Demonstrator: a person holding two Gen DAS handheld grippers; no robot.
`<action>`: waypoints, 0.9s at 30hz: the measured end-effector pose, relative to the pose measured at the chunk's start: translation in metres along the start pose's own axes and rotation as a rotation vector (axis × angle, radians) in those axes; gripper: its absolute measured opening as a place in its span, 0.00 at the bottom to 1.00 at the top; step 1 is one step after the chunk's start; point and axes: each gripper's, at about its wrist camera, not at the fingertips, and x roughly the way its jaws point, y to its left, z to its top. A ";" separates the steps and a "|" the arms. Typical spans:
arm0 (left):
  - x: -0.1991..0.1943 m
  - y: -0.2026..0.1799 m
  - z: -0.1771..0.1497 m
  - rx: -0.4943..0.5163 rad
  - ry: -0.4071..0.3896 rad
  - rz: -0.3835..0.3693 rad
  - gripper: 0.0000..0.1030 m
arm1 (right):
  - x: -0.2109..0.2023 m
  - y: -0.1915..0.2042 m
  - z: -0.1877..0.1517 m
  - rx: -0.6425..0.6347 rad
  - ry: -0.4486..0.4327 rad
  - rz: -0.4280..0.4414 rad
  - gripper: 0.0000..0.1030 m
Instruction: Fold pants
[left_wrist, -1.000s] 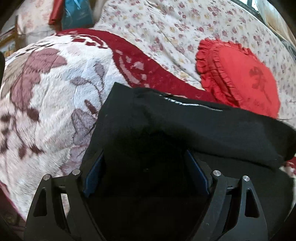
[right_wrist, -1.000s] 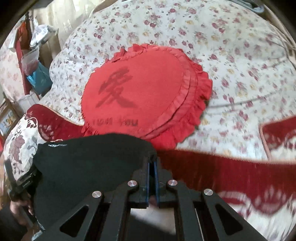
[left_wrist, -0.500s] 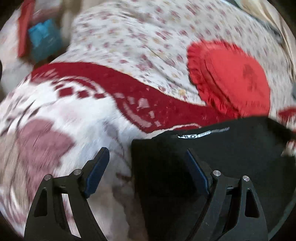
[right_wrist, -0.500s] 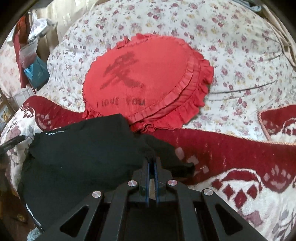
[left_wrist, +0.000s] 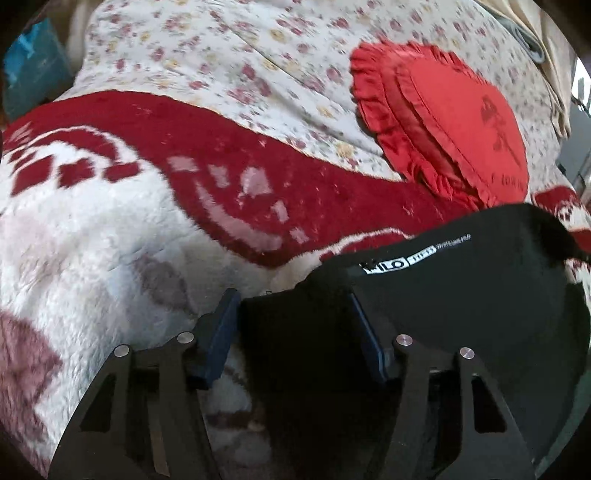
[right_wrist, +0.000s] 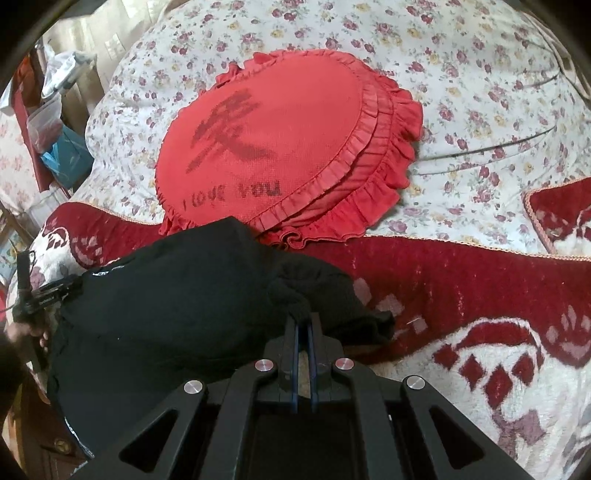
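The black pants (left_wrist: 461, 295) lie bunched on a red and white plush blanket (left_wrist: 92, 240), with a white label strip along their upper edge. My left gripper (left_wrist: 291, 306) is open, its blue-padded fingers astride the pants' left corner, with cloth between them. In the right wrist view the pants (right_wrist: 166, 302) spread to the left, and my right gripper (right_wrist: 303, 321) is shut on a raised fold of their right edge. The left gripper (right_wrist: 40, 295) and the hand that holds it show at the far left there.
A red frilled heart cushion (right_wrist: 280, 155) reading "I love you" lies just behind the pants on a floral quilt (right_wrist: 461, 74). It also shows in the left wrist view (left_wrist: 454, 122). Bags and clutter (right_wrist: 55, 122) stand beyond the bed's left edge.
My left gripper has slid left off the pants' middle to their left corner. My right gripper has drawn back with the pinched fold, pulling the pants away from the cushion.
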 end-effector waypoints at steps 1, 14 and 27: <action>0.001 0.001 0.000 0.002 0.003 -0.005 0.57 | 0.000 0.000 0.000 0.000 -0.001 0.001 0.04; -0.030 -0.005 0.012 0.003 -0.029 0.103 0.06 | -0.008 -0.011 0.003 0.041 -0.058 0.035 0.04; -0.166 -0.066 -0.031 0.094 -0.237 0.095 0.05 | -0.076 -0.046 0.042 -0.476 -0.112 -0.052 0.03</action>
